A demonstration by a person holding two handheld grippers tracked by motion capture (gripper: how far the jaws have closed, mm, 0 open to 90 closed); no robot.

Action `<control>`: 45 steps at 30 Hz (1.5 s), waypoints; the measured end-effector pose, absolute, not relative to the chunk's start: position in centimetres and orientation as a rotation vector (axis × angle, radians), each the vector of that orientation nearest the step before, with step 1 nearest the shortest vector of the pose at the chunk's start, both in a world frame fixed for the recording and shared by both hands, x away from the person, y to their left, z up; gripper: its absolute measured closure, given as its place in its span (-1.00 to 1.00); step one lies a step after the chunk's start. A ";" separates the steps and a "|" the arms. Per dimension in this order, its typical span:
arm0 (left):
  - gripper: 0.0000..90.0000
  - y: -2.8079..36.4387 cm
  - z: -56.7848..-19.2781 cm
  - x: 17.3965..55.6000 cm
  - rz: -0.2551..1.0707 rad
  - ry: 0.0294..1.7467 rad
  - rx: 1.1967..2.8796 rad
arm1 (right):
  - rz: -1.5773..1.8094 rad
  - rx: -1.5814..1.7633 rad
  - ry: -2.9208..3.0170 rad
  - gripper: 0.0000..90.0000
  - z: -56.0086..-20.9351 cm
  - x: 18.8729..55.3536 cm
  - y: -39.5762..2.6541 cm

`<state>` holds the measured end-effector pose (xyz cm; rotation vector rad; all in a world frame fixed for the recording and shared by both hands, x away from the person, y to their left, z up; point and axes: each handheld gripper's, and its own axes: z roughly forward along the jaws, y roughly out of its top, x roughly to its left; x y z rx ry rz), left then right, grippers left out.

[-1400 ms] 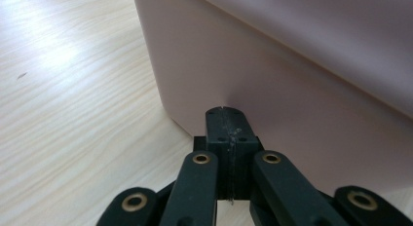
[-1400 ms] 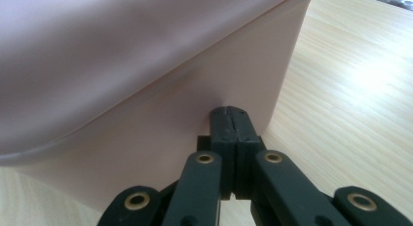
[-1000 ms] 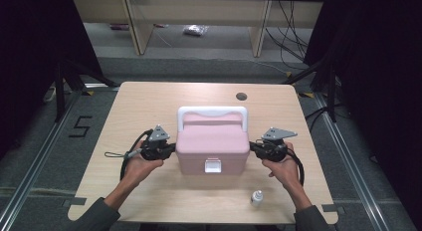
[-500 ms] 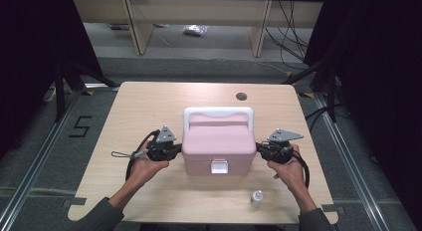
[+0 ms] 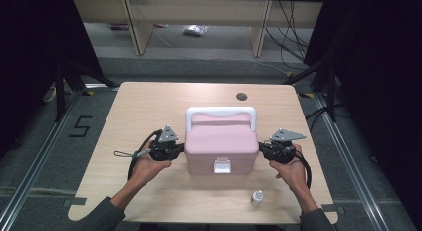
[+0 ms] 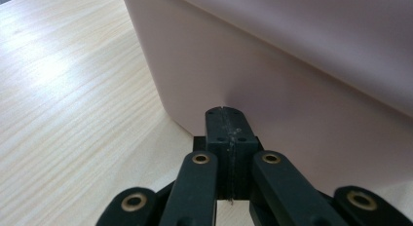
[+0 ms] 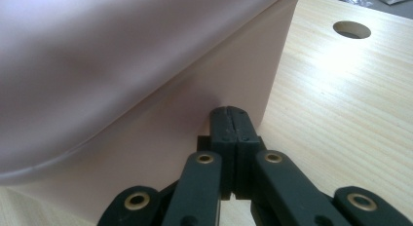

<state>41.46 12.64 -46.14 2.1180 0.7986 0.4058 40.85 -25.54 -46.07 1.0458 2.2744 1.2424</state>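
Observation:
A pink box (image 5: 220, 144) with a white carry handle (image 5: 220, 113) and a white front latch (image 5: 222, 166) stands in the middle of the wooden table (image 5: 149, 99). My left gripper (image 5: 182, 149) is shut, its tip against the box's left side wall (image 6: 272, 84). My right gripper (image 5: 261, 148) is shut too, its tip pressed to the box's right side wall (image 7: 160, 114). In each gripper view the two black jaws meet with nothing between them: left gripper (image 6: 226, 110), right gripper (image 7: 228, 109).
A small white bottle (image 5: 257, 197) stands near the table's front edge, right of centre. A round cable hole (image 5: 241, 96) lies at the back right of the table. Wooden shelving and cables stand beyond the far edge.
The box has slid to the right across the table together with both grippers, which stay against its two sides.

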 end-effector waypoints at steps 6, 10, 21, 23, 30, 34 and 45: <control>1.00 12.3 -46.1 42.0 0.414 0.790 2.127 | 1.258 1.078 2.260 1.00 -46.1 40.9 -25.7; 1.00 12.2 -46.0 42.3 0.432 0.791 2.136 | 1.261 1.065 2.248 1.00 -46.2 41.4 -25.8; 0.99 12.4 -46.1 42.6 0.440 0.804 2.121 | 1.256 1.068 2.259 1.00 -46.2 41.8 -25.7; 0.99 12.5 -46.2 42.7 0.448 0.791 2.121 | 1.291 1.045 2.251 0.98 -46.4 42.1 -26.1; 0.72 13.2 -46.1 43.5 0.451 0.796 2.117 | 1.242 1.085 2.243 0.78 -46.5 41.9 -26.3; 0.49 14.8 -45.3 44.5 0.390 0.826 2.083 | 1.248 1.154 2.241 0.60 -46.9 41.7 -27.1; -0.12 16.6 -41.5 45.2 0.265 0.819 2.157 | 1.181 1.214 2.217 0.12 -47.1 38.9 -28.7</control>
